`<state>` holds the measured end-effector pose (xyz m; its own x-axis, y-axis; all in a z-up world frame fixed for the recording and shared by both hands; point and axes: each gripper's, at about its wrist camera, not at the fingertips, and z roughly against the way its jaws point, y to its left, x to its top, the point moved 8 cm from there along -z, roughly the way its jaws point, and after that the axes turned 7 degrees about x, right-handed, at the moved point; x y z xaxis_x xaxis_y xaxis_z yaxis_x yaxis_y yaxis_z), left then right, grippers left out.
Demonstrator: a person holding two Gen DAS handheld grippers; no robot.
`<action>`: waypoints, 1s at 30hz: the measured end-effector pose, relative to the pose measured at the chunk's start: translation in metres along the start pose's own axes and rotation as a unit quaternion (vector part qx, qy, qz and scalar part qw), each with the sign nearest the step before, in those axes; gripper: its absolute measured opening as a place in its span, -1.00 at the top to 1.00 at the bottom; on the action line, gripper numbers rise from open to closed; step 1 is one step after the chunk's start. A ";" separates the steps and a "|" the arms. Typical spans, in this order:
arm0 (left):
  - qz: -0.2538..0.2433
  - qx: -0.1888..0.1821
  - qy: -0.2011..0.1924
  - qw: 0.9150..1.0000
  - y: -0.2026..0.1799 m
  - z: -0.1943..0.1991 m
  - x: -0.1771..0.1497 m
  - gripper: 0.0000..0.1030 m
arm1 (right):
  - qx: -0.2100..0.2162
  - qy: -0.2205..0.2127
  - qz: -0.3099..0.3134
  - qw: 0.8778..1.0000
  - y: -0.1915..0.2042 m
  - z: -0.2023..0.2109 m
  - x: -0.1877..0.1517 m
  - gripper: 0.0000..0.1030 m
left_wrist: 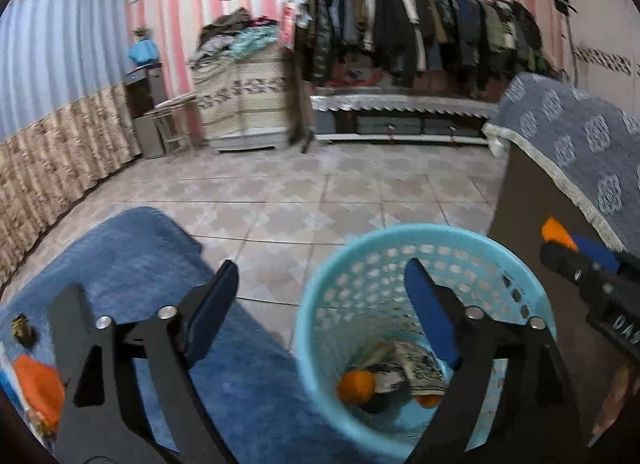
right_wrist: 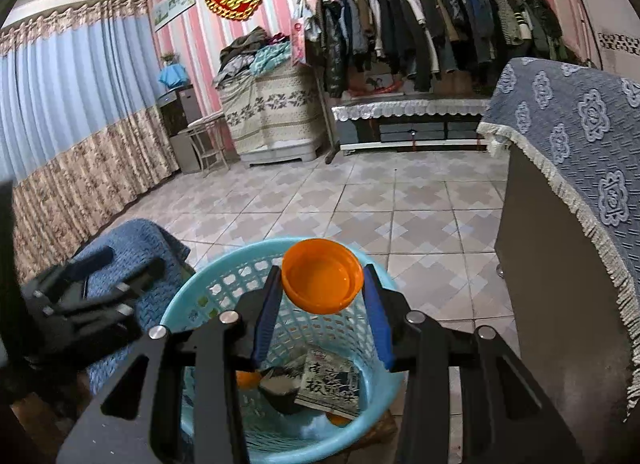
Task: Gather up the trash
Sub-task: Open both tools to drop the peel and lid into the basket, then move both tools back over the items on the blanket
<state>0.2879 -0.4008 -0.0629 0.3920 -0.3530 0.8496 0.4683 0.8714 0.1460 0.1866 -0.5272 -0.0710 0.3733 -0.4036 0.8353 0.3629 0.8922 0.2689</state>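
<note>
A light-blue lattice basket [left_wrist: 400, 232] [right_wrist: 224, 268] stands on the tiled floor. Inside it lie a printed wrapper [right_wrist: 329, 384] [left_wrist: 420, 368], an orange round piece [left_wrist: 356, 386] and a dark scrap [right_wrist: 280, 390]. My right gripper [right_wrist: 322, 284] hovers over the basket's mouth, shut on an orange plastic cap [right_wrist: 320, 280] held hollow side towards the camera. In the left wrist view the right gripper [left_wrist: 580, 254] shows at the right edge. My left gripper [left_wrist: 320, 296] is open with nothing between its fingers, above the basket's left rim; the right wrist view shows it blurred [right_wrist: 80, 292].
A blue knitted cloth [left_wrist: 140, 256] [right_wrist: 132, 248] lies left of the basket, with an orange item [left_wrist: 36, 388] and a small dark item [left_wrist: 22, 330] on it. A dark cabinet under a grey-blue cover [right_wrist: 560, 143] stands close on the right. A clothes rack [right_wrist: 440, 23] lines the far wall.
</note>
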 end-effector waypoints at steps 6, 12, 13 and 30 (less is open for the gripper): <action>0.036 0.054 -0.015 0.998 0.053 0.026 0.003 -0.80 | 0.006 0.021 0.020 1.000 0.022 -0.017 -0.010 0.21; 0.061 0.084 -0.029 0.994 0.090 0.055 -0.002 -0.87 | 0.009 0.042 0.030 0.999 0.035 -0.029 -0.021 0.20; 0.065 0.087 -0.029 0.994 0.094 0.057 -0.002 -0.88 | 0.009 0.042 0.030 0.999 0.035 -0.030 -0.021 0.20; 0.106 0.128 -0.043 0.985 0.155 0.100 -0.013 -0.88 | -0.001 0.036 0.063 0.997 0.055 -0.024 -0.016 -0.67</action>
<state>0.2761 -0.2267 -0.0001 0.3864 -0.1335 0.9126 0.1635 0.9837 0.0746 0.2211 -0.4760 -0.0814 0.4769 -0.3017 0.8256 0.3104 0.9365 0.1629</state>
